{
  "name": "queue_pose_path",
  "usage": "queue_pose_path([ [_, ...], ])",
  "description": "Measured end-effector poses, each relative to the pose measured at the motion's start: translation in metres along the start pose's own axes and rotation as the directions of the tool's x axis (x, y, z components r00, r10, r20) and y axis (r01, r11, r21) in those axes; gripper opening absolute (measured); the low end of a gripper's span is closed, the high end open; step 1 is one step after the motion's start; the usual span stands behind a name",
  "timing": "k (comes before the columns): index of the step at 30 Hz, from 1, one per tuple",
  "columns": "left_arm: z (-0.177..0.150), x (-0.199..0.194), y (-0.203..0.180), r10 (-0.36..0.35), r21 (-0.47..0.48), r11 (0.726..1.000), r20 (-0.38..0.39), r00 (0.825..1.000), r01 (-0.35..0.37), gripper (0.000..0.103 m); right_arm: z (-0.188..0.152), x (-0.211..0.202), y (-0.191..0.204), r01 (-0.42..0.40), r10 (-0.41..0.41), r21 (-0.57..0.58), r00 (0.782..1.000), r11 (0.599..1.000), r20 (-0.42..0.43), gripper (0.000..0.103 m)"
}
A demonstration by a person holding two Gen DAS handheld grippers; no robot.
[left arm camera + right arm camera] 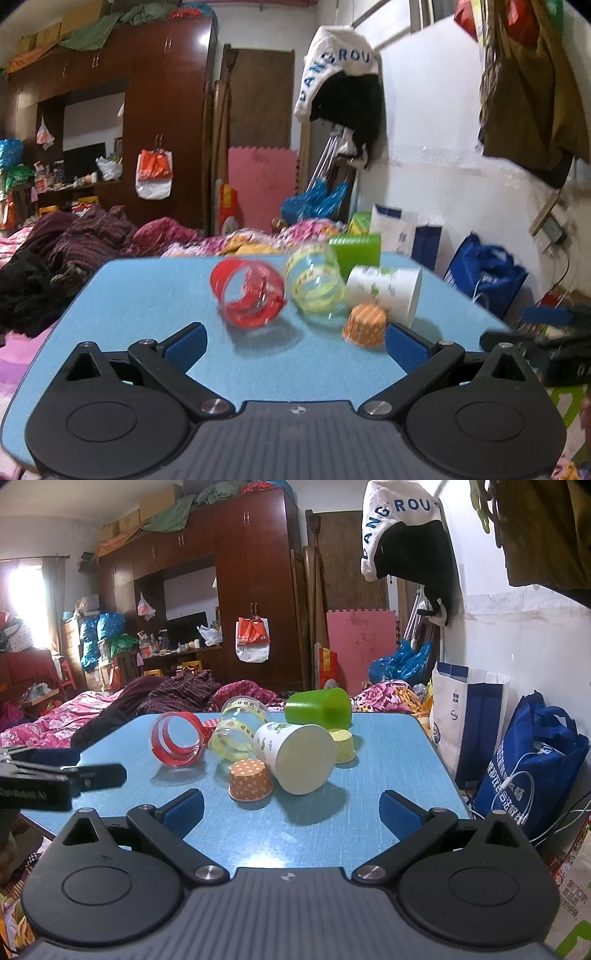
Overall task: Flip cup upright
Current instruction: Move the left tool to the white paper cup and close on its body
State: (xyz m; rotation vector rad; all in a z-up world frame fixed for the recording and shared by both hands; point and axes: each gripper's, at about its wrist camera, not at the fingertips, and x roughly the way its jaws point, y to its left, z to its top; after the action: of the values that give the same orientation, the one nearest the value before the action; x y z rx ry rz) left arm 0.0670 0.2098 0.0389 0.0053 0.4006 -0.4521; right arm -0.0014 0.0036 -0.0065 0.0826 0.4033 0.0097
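Observation:
Several cups lie tipped on a blue table (147,295) (388,760). A red-banded clear cup (249,293) (177,738) lies on its side. A yellow-banded clear cup (317,286) (238,727), a white paper cup (384,291) (295,757) and a green cup (356,251) (319,709) also lie on their sides. An orange dotted cup (365,325) (251,779) stands upside down. A yellow cup (343,744) sits behind the white one. My left gripper (295,343) is open and empty, before the cups. My right gripper (291,812) is open and empty, just short of the white cup.
The other gripper shows at the right edge of the left wrist view (546,332) and at the left edge of the right wrist view (62,775). A bed with heaped clothes (166,694) lies behind the table. Bags (528,760) stand by the right wall.

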Motion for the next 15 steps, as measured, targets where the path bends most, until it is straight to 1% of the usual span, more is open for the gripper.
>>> queue_pose_path([
  [2,0.009,0.006,0.001,-0.003,0.023,1.0,0.026,1.0,0.003,0.103,-0.001,0.003,-0.004,0.0,0.0,0.016,1.0,1.0,-0.008,0.102],
  [3,0.013,0.01,0.0,-0.002,0.043,0.999,0.025,1.0,0.001,0.103,-0.001,0.005,-0.007,0.001,-0.001,0.028,1.0,1.0,-0.009,0.102],
  [6,0.026,0.031,-0.007,0.006,0.15,0.989,-0.015,1.0,-0.003,0.103,-0.004,0.012,-0.016,0.011,-0.01,0.051,1.0,0.999,-0.018,0.102],
  [7,0.029,0.04,-0.01,-0.006,0.186,0.982,-0.045,0.999,0.014,0.103,-0.004,0.014,-0.02,0.014,-0.013,0.055,1.0,0.998,-0.02,0.102],
  [8,0.033,0.049,-0.014,-0.037,0.221,0.974,-0.074,0.997,0.052,0.103,-0.005,0.016,-0.023,0.017,-0.016,0.059,1.0,0.998,-0.017,0.102],
  [9,0.035,0.052,-0.016,-0.068,0.238,0.967,-0.086,0.994,0.087,0.103,-0.007,0.017,-0.025,0.015,-0.015,0.06,1.0,0.998,-0.003,0.102],
  [10,0.039,0.059,-0.019,-0.11,0.265,0.955,-0.109,0.988,0.136,0.103,-0.007,0.019,-0.026,0.018,-0.018,0.062,1.0,0.998,0.0,0.102],
  [12,0.048,0.07,-0.024,-0.17,0.305,0.929,-0.158,0.973,0.211,0.103,-0.006,0.026,-0.028,0.023,-0.022,0.061,1.0,0.998,-0.021,0.102],
  [13,0.054,0.077,-0.028,-0.214,0.337,0.902,-0.192,0.958,0.269,0.103,-0.005,0.029,-0.029,0.017,-0.015,0.06,0.999,0.998,-0.034,0.102],
  [14,0.061,0.084,-0.031,-0.251,0.375,0.869,-0.23,0.94,0.323,0.103,-0.004,0.032,-0.03,0.004,-0.001,0.06,0.999,0.998,-0.05,0.102],
  [15,0.065,0.09,-0.034,-0.275,0.409,0.837,-0.261,0.925,0.364,0.103,-0.002,0.034,-0.033,-0.012,0.016,0.065,0.998,0.998,-0.063,0.102],
])
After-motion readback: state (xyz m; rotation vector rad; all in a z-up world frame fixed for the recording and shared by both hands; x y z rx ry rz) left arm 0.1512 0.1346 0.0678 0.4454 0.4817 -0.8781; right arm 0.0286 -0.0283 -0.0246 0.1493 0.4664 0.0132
